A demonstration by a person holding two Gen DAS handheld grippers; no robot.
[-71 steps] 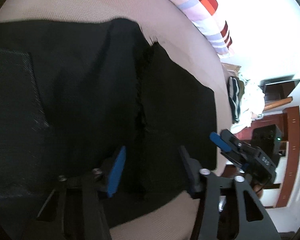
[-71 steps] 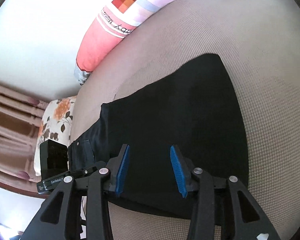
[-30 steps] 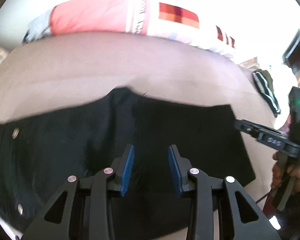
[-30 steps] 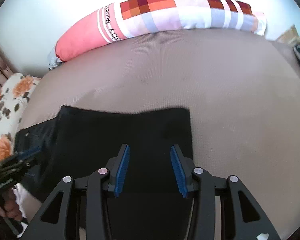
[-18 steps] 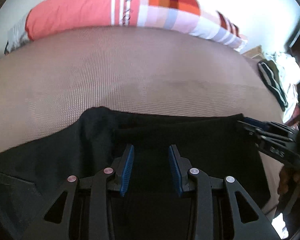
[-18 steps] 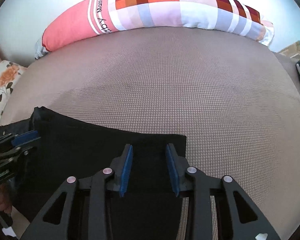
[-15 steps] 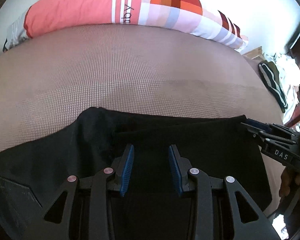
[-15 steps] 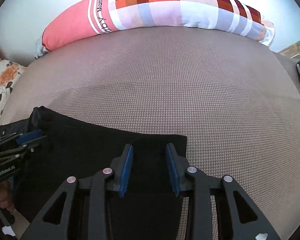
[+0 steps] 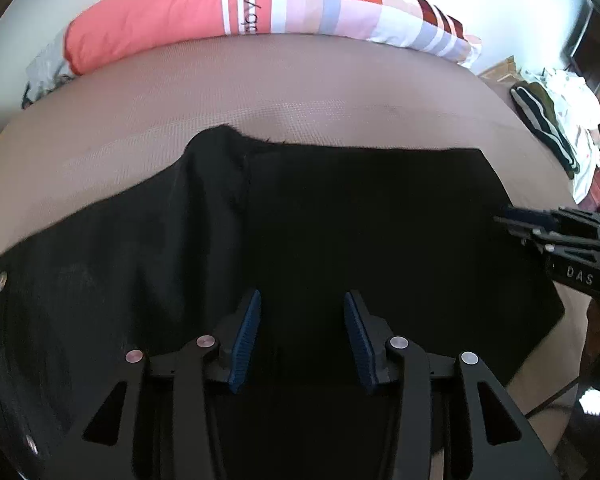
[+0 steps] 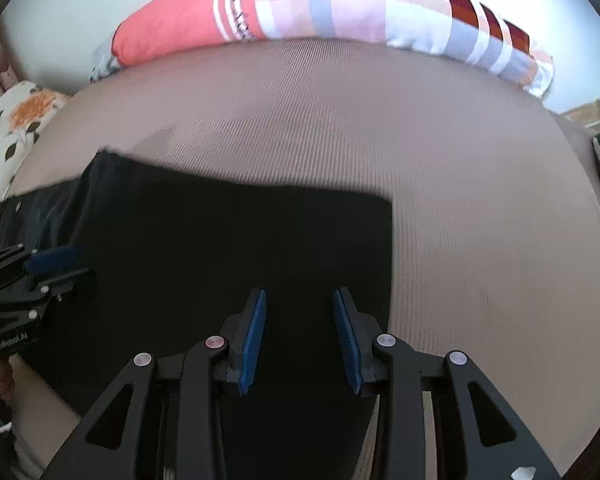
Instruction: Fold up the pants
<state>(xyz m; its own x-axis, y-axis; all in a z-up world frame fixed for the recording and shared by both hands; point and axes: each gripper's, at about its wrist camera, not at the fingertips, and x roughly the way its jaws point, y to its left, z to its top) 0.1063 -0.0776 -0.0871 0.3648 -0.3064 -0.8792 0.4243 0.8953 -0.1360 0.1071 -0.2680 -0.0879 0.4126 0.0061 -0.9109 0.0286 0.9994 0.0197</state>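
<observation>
Black pants (image 9: 340, 216) lie flat on a beige bed (image 9: 300, 80), folded lengthwise with one leg on the other; the waistband with rivets is at the left edge. They also show in the right wrist view (image 10: 239, 240). My left gripper (image 9: 302, 332) is open and empty, low over the middle of the pants. My right gripper (image 10: 299, 330) is open and empty over the leg end, near its right edge. Each gripper shows in the other's view: the right one (image 9: 556, 228) at the pants' right edge, the left one (image 10: 31, 276) at the left.
A long pink and checked pillow (image 9: 259, 8) lies along the far side of the bed, also in the right wrist view (image 10: 320, 4). A floral cushion (image 10: 7, 128) is at the left. A pile of clothes (image 9: 552, 120) lies off the bed's right end.
Both grippers have pulled back and lifted a little, so more of the pants shows below them. Their jaws stand slightly wider. The pants lie as before.
</observation>
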